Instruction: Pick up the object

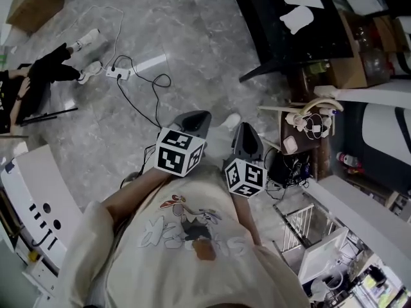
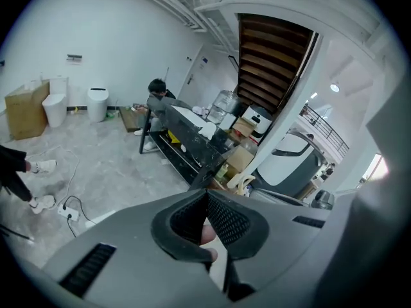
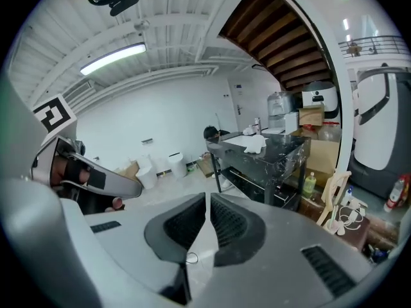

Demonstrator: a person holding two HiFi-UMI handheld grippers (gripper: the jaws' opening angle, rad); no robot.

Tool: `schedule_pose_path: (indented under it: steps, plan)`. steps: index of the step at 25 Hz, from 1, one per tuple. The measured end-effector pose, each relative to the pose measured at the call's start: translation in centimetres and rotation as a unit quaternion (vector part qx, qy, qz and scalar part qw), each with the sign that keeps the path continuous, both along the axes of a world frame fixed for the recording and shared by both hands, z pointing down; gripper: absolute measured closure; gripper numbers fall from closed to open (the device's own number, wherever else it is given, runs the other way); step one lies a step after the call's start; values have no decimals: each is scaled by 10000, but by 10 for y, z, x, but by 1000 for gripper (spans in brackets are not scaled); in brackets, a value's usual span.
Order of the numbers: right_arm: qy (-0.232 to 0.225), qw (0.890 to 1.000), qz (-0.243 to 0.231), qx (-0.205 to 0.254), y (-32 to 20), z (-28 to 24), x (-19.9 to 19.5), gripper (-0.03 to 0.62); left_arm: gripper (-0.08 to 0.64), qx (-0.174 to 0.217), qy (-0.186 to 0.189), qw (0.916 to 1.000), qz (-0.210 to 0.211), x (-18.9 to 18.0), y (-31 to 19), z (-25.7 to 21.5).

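Observation:
No single object to pick up stands out in these views. In the head view, my left gripper (image 1: 192, 119) and right gripper (image 1: 247, 135) are held side by side at waist height over the grey marble floor (image 1: 192, 50), each with its marker cube behind. The left gripper (image 2: 205, 194) has its ribbed pads meeting at the tips with nothing held. The right gripper (image 3: 207, 197) is shut the same way and holds nothing. A black table (image 1: 282, 37) with a white cloth (image 1: 297, 18) on it stands ahead to the right.
A power strip (image 1: 117, 74) with trailing cables lies on the floor ahead. Another person's legs (image 1: 58, 63) are at the left, and a cardboard box (image 1: 35, 2) far left. A white cabinet (image 1: 38, 204) stands near left. Boxes, a stool and cables (image 1: 311, 124) crowd the right.

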State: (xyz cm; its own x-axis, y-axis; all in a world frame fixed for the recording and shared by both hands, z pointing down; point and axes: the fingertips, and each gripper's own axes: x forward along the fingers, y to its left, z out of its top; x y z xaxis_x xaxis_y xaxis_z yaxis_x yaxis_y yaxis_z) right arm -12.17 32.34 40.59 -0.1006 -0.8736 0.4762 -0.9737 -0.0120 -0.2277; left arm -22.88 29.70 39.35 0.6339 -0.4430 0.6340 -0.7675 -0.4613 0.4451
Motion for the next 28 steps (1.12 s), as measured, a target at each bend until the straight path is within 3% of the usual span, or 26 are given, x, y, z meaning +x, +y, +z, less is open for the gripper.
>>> schedule_pose_path:
  steps: [12, 20, 28]
  plan:
    - [-308, 9987, 158, 386, -79, -21, 136, 559, 547, 332, -222, 9990, 195, 135, -68, -16]
    - [-639, 9948, -167, 780, -117, -37, 215, 560, 548, 583, -396, 9974, 177, 220, -104, -26]
    - [-571, 9929, -434, 949, -134, -45, 291, 560, 548, 734, -395, 9961, 282, 310, -115, -28]
